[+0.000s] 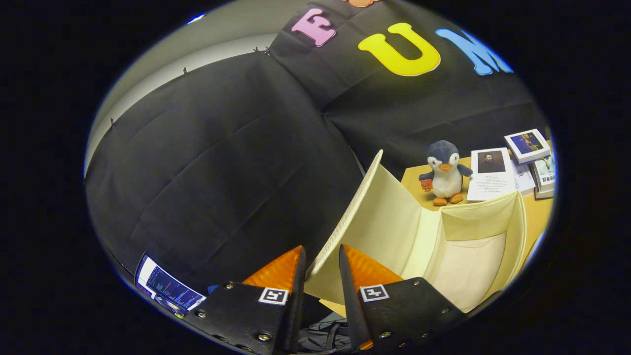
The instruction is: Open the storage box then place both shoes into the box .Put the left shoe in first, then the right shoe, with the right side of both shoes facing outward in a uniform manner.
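The cream fabric storage box [512,231] stands open on a wooden table, and its inside is bare as far as it shows. Its lid [379,217] is swung up and stands nearly upright on the box's left side. My gripper [322,261] is at the lid's near corner. The lid's stitched edge runs down between the two fingers [283,271], which are closed in on it from both sides.
Just beyond the box, a plush penguin [445,172] stands on the wooden table [537,212]. To its right are a printed card [490,175] and stacked small boxes [530,145]. A lit screen [167,288] sits low, left of the fingers. The black cloth wall rises behind.
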